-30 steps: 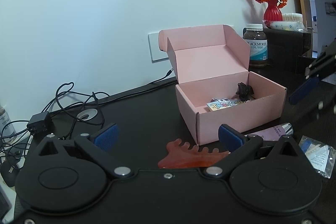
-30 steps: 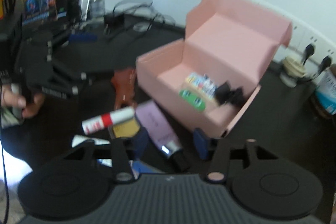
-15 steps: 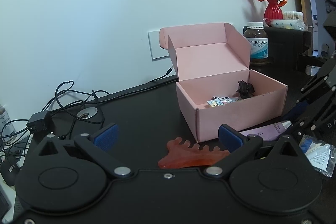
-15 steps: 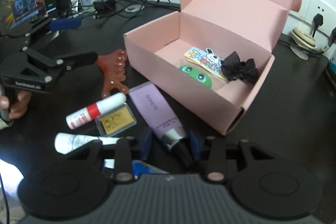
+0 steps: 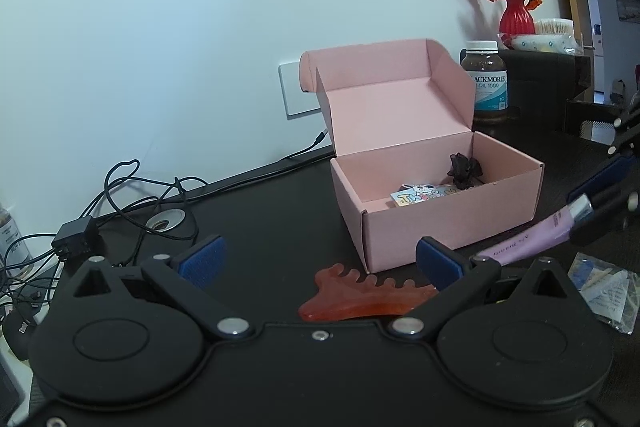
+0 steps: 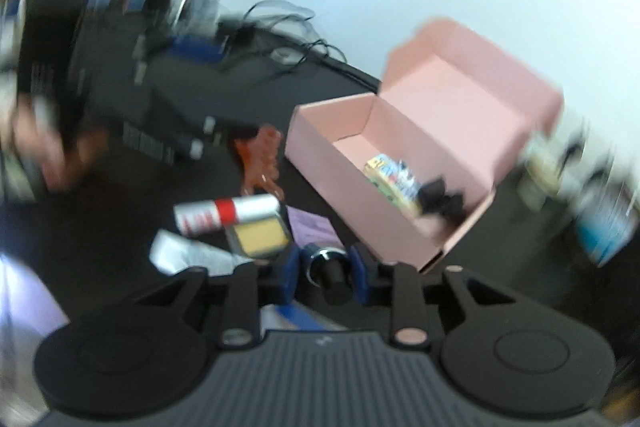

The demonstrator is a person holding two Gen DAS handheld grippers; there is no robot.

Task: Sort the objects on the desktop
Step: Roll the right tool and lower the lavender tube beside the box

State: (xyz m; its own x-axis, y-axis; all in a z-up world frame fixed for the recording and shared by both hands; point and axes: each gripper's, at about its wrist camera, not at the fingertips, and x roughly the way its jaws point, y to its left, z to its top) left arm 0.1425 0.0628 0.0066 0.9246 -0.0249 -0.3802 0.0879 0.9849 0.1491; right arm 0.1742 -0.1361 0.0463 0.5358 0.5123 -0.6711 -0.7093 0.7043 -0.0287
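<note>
An open pink box [image 5: 448, 223] [image 6: 360, 187] stands on the black desk, with a black bow [image 5: 464, 171] and a cartoon card [image 5: 420, 193] inside. My right gripper [image 6: 325, 269] is shut on the capped end of a purple tube [image 6: 316, 231]. In the left wrist view the tube [image 5: 532, 243] is lifted at its cap end, to the right of the box. My left gripper [image 5: 320, 259] is open and empty just above an orange comb [image 5: 360, 297] in front of the box.
A white and red tube [image 6: 228, 213], a gold square case [image 6: 260, 237] and a foil packet [image 6: 188, 259] lie left of the purple tube. A pill bottle [image 5: 486, 79] and red vase [image 5: 516, 15] stand behind the box. Cables [image 5: 132, 199] lie at left.
My right gripper has closed on the purple tube's cap end and raised it. The right wrist view is now blurred by motion. The left gripper has stayed still.
</note>
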